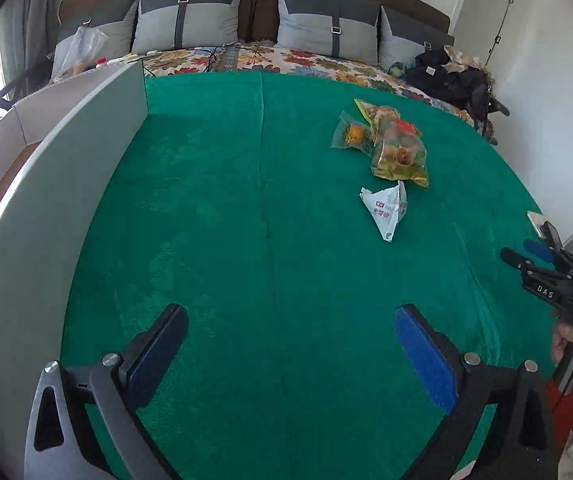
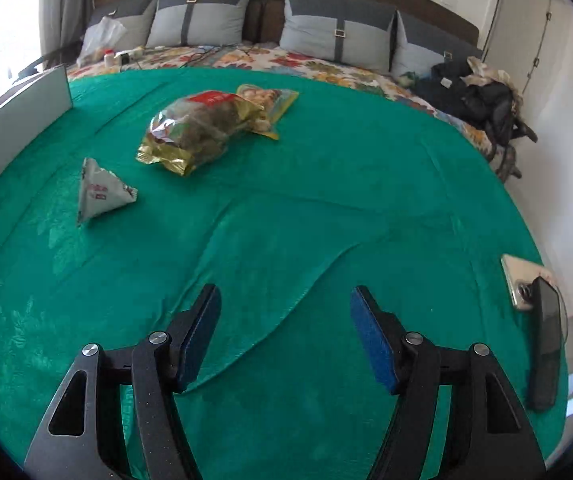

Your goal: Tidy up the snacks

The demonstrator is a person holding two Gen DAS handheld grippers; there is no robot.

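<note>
I see a soft green blanket (image 1: pixel 270 200) spread over a bed; it looks fuzzy, with long creases and one big fold near my right tongs (image 2: pixel 285 334). The snacks lie on it in a small heap. From my left tongs (image 1: pixel 291 354) they are at about 1 o'clock, well apart from the tips. From my right tongs they are at about 11 o'clock.

The biggest snack is a puffy, shiny bag (image 1: pixel 400 152) with gold edges, see-through, full of lumpy brown bits. A flat yellow packet (image 2: pixel 272 102) pokes out from under its far end. A little clear packet (image 1: pixel 349 134) with something orange inside touches its left side in the left view. Just near it, a bit apart, sits a white crinkly pouch (image 1: pixel 386 208) shaped like a pyramid, with red print.

Both tongs are wide apart with nothing between their blue pads (image 1: pixel 426 360), just blanket.

At 9 o'clock from my left tongs stands a smooth grey box wall (image 1: pixel 58 184), tall and flat. At 3 o'clock from my right tongs two phones (image 2: pixel 544 336) lie on the blanket edge. Far off are grey pillows (image 1: pixel 190 20), a flowery sheet (image 2: pixel 310 66) and a dark pile of clothes (image 1: pixel 452 76). Nothing lies between my tongs and the snacks.
</note>
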